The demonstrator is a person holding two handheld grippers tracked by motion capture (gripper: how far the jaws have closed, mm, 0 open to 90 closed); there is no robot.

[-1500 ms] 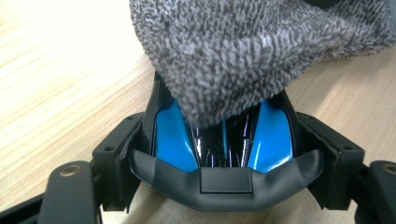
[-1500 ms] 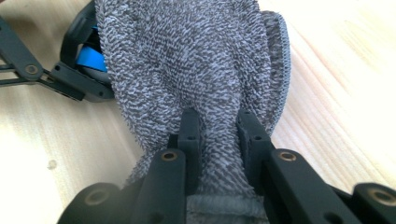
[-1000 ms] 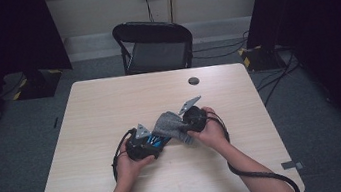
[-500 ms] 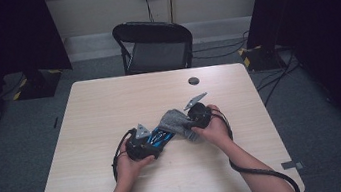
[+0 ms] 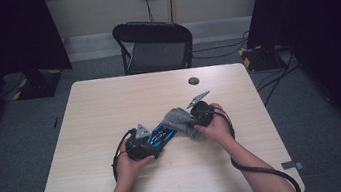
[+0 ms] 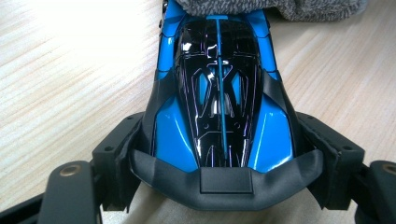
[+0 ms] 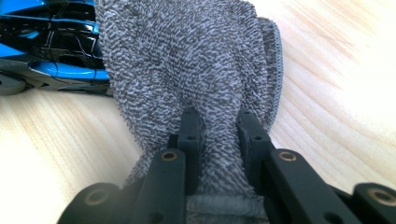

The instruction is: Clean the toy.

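Note:
A blue and black toy car [image 6: 219,93] lies on the wooden table [image 5: 109,104]; my left gripper [image 6: 224,163] is shut on its rear end, jaws pressed against both sides. In the high view the toy car [image 5: 160,136] points toward the right gripper [image 5: 192,117]. A grey terry cloth [image 7: 196,70] is draped over the car's front end, and my right gripper [image 7: 215,130] is shut on a bunched fold of it. The cloth [image 5: 178,119] hides the car's nose. Part of the car [image 7: 51,46] shows left of the cloth in the right gripper view.
A small round black object [image 5: 193,80] sits near the table's far edge. A black folding chair [image 5: 154,48] stands behind the table. Cables trail from both grippers off the near edge. Bare tabletop lies left and far of the hands.
The right gripper with the cloth has shifted slightly away and to the right along the car. The left gripper still holds the car in the same place.

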